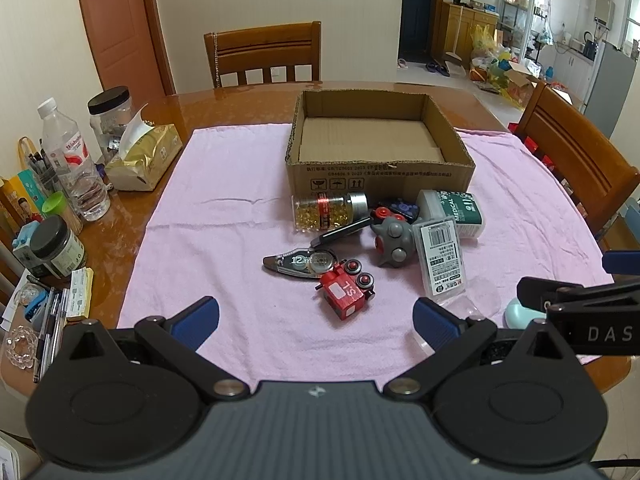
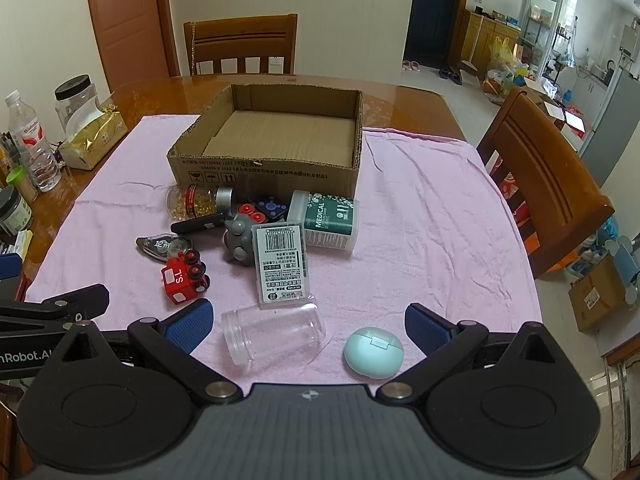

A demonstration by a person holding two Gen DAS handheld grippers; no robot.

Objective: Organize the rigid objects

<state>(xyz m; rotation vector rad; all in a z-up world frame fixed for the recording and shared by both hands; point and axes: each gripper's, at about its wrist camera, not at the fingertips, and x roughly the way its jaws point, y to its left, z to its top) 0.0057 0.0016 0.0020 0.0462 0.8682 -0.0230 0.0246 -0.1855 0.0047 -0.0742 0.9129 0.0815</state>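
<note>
Nothing had yet gone into the cardboard box (image 2: 264, 168); both of my grippers hung wide open and empty before the pile.

Every object lay on the pink cloth (image 2: 420, 240) outside the box, so I judged the sorting wholly undone. Just in front of the box's near wall lay the capsule bottle (image 2: 198, 200) and the medical tub (image 2: 326, 220); a little nearer me than these lay the grey toy (image 2: 238, 240), the labelled case (image 2: 280, 266), the correction tape (image 2: 162, 245) and the red train (image 2: 184, 276). Farthest from the box, between the blue pads of my right gripper (image 2: 308, 326), lay the clear jar (image 2: 272, 336) and the mint case (image 2: 374, 352), neither touched. My left gripper (image 1: 316, 320) held nothing, its fingers spread near the train.
</note>
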